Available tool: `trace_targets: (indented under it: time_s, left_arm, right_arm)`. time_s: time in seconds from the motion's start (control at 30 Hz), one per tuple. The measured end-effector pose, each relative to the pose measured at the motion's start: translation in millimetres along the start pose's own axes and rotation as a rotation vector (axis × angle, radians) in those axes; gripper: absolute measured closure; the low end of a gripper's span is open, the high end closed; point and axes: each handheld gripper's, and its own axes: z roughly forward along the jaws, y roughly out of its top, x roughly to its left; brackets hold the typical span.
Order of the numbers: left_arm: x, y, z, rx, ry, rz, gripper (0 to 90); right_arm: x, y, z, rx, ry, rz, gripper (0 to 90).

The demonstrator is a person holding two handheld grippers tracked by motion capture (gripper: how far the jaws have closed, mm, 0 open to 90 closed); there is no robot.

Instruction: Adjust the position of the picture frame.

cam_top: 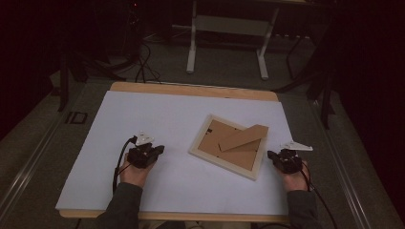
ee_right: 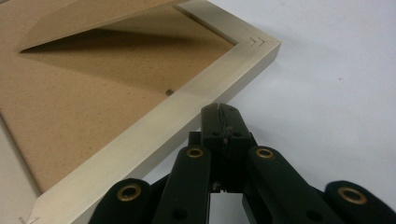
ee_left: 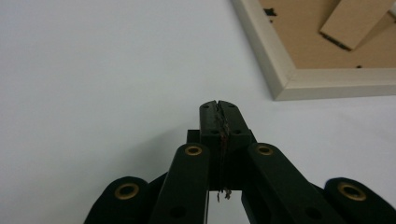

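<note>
My right gripper (ee_right: pixel 219 109) has its 2 jaws pressed together with nothing between them, their tips just beside the pale outer edge of the picture frame (ee_right: pixel 154 126), which lies face down with its brown backing (ee_right: pixel 70 112) up. From these jaws the frame spreads ahead and to the left in the right gripper view, its near corner just beyond the tips. My left gripper (ee_left: pixel 219 107) is likewise closed and empty, and the frame's corner (ee_left: pixel 285 88) sits well apart from it, ahead and to the right. In the high view the frame (cam_top: pixel 229 148) lies tilted on the white table (cam_top: pixel 143 114), nearer my right hand (cam_top: pixel 296 179); both forearms come in low and level.
</note>
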Motion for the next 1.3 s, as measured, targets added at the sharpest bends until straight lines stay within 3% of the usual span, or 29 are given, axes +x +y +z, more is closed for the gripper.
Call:
trace_targets:
  time_s: [0.2, 0.67, 1.3]
  left_arm:
    - [-6.3, 1.1, 5.3, -0.006, -0.022, 0.005, 90.0]
    - [-35.8, 5.7, 33.0, 0.022, -0.083, 0.063, 90.0]
    - [-69.2, 14.9, 65.7, 0.067, -0.108, 0.158, 90.0]
  right_arm:
    - [-2.5, 2.5, 0.6, -0.009, 0.003, 0.006, 89.9]
    - [-7.9, 8.9, 12.0, 0.005, -0.006, 0.005, 89.8]
    - [-20.5, 21.7, 34.5, -0.020, -0.033, 0.043, 89.8]
